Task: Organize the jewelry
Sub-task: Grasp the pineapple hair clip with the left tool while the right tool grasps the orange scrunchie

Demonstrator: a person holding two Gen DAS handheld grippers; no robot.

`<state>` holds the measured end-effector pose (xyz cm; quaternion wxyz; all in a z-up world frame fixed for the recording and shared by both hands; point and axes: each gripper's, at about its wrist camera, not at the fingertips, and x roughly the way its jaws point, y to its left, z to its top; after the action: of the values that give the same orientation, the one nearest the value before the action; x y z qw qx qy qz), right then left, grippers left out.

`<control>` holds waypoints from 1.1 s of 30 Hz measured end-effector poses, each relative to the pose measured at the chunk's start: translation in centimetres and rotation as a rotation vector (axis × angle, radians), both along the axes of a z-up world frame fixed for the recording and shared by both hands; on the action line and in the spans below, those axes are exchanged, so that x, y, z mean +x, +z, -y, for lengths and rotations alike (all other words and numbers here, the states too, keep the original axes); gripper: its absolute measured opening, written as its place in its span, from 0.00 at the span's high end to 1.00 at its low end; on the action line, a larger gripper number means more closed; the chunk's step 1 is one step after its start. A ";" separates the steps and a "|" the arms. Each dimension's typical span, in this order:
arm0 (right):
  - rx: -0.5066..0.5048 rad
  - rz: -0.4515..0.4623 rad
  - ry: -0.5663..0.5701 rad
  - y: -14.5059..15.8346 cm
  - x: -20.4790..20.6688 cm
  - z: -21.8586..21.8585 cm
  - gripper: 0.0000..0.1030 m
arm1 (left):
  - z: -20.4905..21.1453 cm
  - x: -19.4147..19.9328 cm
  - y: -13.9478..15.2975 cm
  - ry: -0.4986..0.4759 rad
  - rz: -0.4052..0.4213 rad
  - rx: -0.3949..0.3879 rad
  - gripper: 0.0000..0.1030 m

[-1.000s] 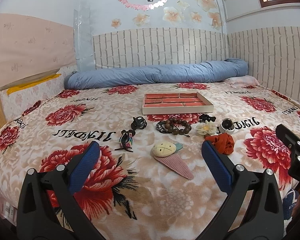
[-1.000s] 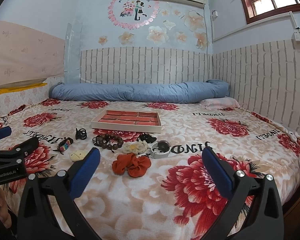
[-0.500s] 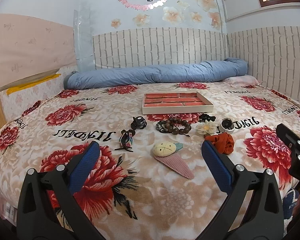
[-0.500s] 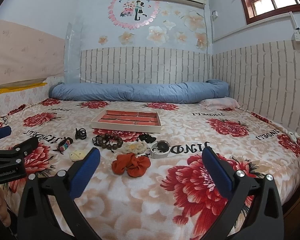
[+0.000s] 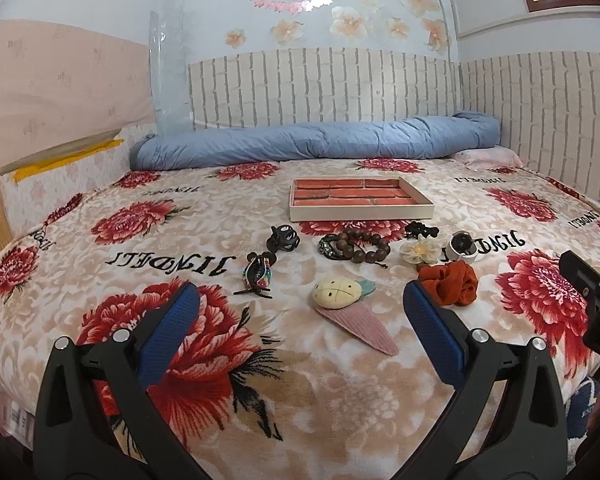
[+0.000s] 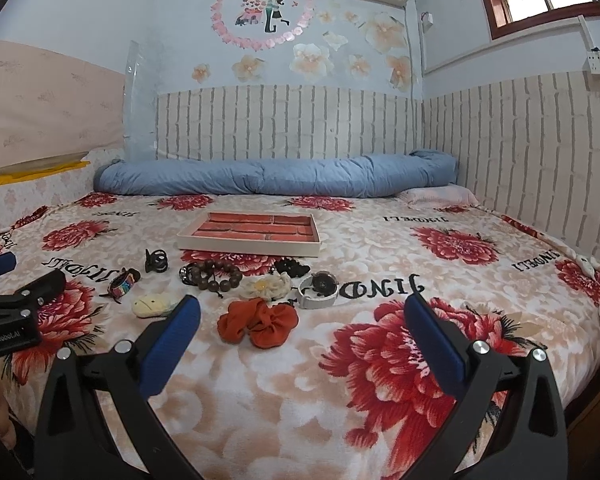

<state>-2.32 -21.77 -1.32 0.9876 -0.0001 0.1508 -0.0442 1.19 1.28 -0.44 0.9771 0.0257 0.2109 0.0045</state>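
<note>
We hold our left gripper [image 5: 300,320] low over the near edge of the bed [image 5: 100,360], its blue-padded jaws spread wide with nothing between them. Our right gripper [image 6: 302,326] sits at a like height just to the right, jaws equally wide and empty.

The jewelry lies in a loose cluster on the floral fleece blanket, well ahead of both grippers. Nearest the left gripper lies a cream pineapple-shaped plush hair clip on a pink ribbed base [image 5: 342,292]; left of it a multicoloured woven claw clip [image 5: 258,274], and beyond that a small black claw clip [image 5: 283,238]. An orange fabric scrunchie [image 6: 258,322] rests ahead of the right gripper, with a cream fabric flower [image 6: 265,286] and a white-strapped watch [image 6: 318,290] behind it. A dark wooden bead bracelet [image 5: 360,246] lies mid-cluster. Farther back stands the shallow cream tray with red brick-pattern lining [image 5: 360,212], empty.

The blanket reads "JINDELI"; the left gripper's body reads "GenRobot.AI" in the right wrist view.
</note>
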 end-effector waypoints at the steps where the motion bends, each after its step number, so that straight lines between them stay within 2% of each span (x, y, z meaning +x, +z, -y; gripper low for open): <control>1: -0.002 -0.005 0.000 -0.1 0.2 0.0 0.04 | -0.1 0.1 -0.1 -0.001 -0.004 0.000 0.05; 7: -0.015 -0.037 -0.005 -1.2 1.6 0.2 0.04 | -0.6 1.4 -1.4 -0.007 -0.049 -0.002 0.05; 11: -0.016 -0.083 -0.005 -2.1 3.6 0.5 0.04 | -1.2 3.4 -2.8 -0.009 -0.118 -0.007 0.05; 20: 0.003 -0.156 -0.005 -3.7 7.8 1.2 0.04 | -2.4 7.1 -4.4 0.015 -0.172 0.025 0.05; 33: -0.004 -0.272 0.060 -5.5 13.9 0.1 0.04 | 0.3 12.2 -5.3 -0.048 -0.261 0.010 0.05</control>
<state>11.59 -21.89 -6.77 0.9589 -0.0124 0.2832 -0.0146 13.39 0.99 -5.74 0.9411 0.0361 0.3355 -0.0210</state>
